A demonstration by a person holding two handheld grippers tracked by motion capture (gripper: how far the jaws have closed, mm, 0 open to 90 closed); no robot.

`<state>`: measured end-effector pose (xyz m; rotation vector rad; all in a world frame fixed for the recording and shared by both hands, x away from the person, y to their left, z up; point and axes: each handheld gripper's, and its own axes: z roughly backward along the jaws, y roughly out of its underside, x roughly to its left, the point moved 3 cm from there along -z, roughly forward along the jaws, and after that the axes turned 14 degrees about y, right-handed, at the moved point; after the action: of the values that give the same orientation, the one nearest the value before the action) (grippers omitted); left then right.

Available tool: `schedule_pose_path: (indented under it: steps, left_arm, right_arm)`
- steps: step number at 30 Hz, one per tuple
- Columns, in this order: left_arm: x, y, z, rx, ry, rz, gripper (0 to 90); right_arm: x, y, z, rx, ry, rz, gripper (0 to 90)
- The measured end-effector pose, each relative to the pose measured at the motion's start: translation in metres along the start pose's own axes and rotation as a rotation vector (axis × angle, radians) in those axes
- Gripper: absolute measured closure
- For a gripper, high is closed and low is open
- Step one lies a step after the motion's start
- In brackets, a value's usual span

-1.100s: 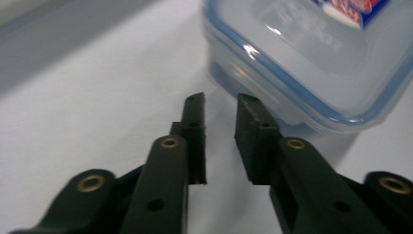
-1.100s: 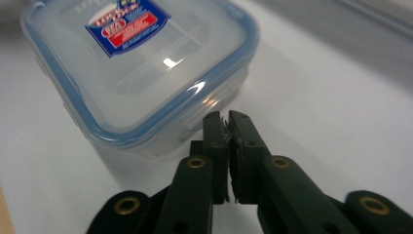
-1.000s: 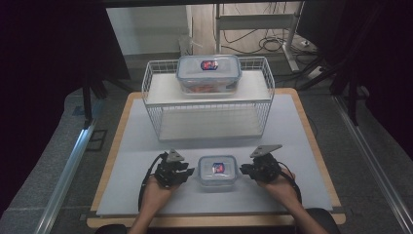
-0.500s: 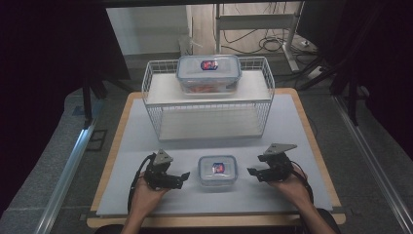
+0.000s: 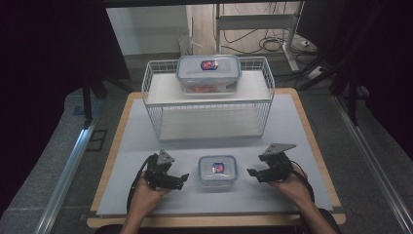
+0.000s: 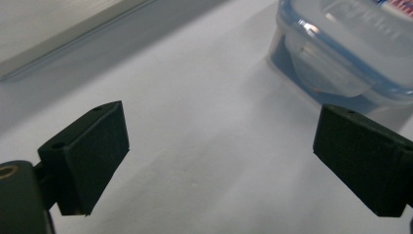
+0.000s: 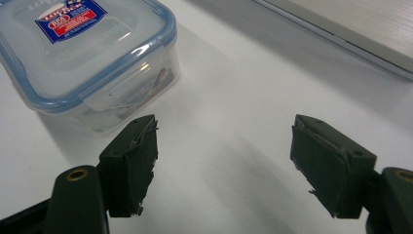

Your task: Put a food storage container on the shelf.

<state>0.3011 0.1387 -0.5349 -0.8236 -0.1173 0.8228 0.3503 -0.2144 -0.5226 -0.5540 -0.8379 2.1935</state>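
Box, small and clear with a blue-rimmed lid, lay on the white mat near the front of the table, between the two grippers and touching neither. The left gripper sat just to its left and the right gripper a little off to its right, both pointing inward at it. Each had its jaws spread wide with nothing between them; the gripper views showed bare mat in both gaps, the box off to one side.

Judged from this, the step in hand was the approach: both claws lined up on the short ends, no grip made. The next move would call for closing in from both sides until the pads met the walls or end latches, level and even, so the box would not skid or twist on the smooth mat. Where it should go could not be read from the scene; the wire rack behind, with a larger box on its top shelf, seemed a likely place.

Contents of the small box were hard to make out. Its far end was cut off in both gripper views, and the label print was too small to read in the high view. Darkness hid the room around the table.
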Motion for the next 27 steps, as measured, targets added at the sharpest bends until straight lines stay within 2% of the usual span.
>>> schedule_pose_path:
  steps: [2, 4, 7, 9, 12, 18, 23, 27]
  left_arm:
    - [-0.001, -0.001, 0.000, -0.005, 0.010, 0.003, 6.4]
    - [-0.002, -0.003, 0.001, -0.032, 0.024, 0.020, 7.4]
    - [-0.004, -0.006, 0.004, -0.071, 0.075, 0.042, 9.5]
    - [-0.005, -0.008, 0.005, -0.084, 0.094, 0.046, 11.8]
    - [-0.007, -0.013, 0.003, -0.079, 0.108, 0.034, 14.3]
    - [-0.012, -0.023, -0.004, -0.083, 0.180, 0.027, 16.4]
    - [-0.016, -0.029, -0.013, -0.086, 0.262, 0.045, 17.2]
    - [-0.015, -0.030, -0.023, -0.059, 0.326, 0.074, 20.0]
  right_arm:
    - [0.000, -0.001, 0.001, 0.007, -0.011, -0.009, 26.9]
    - [-0.001, -0.001, 0.002, 0.015, -0.019, -0.020, 30.0]
    - [-0.002, -0.004, 0.004, 0.020, -0.031, -0.044, 33.6]
    - [-0.001, -0.007, 0.007, 0.020, -0.055, -0.072, 34.4]
    - [0.001, -0.013, 0.010, 0.013, -0.087, -0.095, 34.2]
    - [0.014, -0.022, 0.005, 0.015, -0.150, -0.111, 30.6]
    - [0.022, -0.027, -0.003, 0.016, -0.212, -0.134, 28.5]
    - [0.028, -0.029, -0.011, 0.039, -0.253, -0.151, 27.3]
